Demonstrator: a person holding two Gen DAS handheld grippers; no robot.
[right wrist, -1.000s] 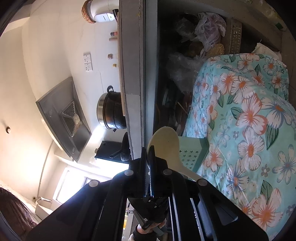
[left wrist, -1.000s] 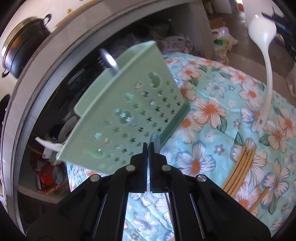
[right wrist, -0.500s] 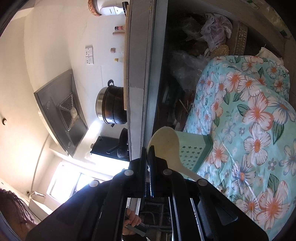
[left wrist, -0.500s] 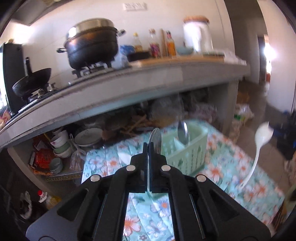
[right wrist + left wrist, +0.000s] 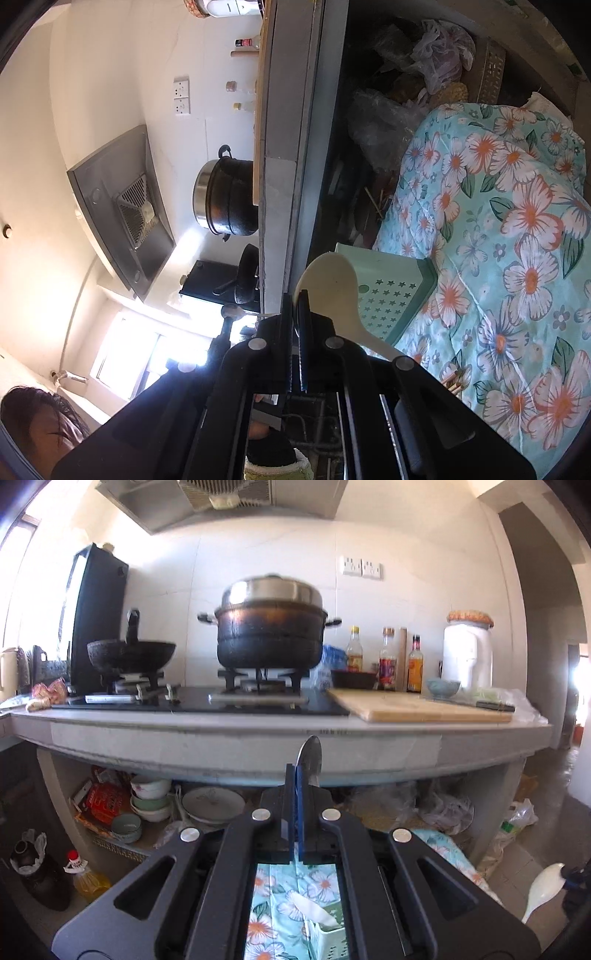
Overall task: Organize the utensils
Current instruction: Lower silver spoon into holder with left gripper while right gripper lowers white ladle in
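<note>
My left gripper (image 5: 295, 775) is shut on a metal spoon (image 5: 310, 757) whose bowl sticks up past the fingertips. It is raised well above the floral-cloth table (image 5: 273, 915), and the green utensil basket (image 5: 328, 938) shows below between the arms. My right gripper (image 5: 295, 306) is shut on a cream plastic rice spoon (image 5: 328, 284), held in the air beside the green basket (image 5: 388, 291) on the floral cloth (image 5: 517, 240). The rice spoon also shows at the lower right of the left wrist view (image 5: 543, 886).
A grey counter (image 5: 258, 742) carries a large black pot (image 5: 269, 635), a wok (image 5: 129, 653), bottles (image 5: 388, 661) and a cutting board (image 5: 424, 709). Bowls and plates (image 5: 155, 801) sit under it. Wooden chopsticks (image 5: 454, 380) lie on the cloth.
My left gripper has lifted and tilted up with the metal spoon, from close beside the basket to facing the counter. The right gripper holds the rice spoon nearly still.
</note>
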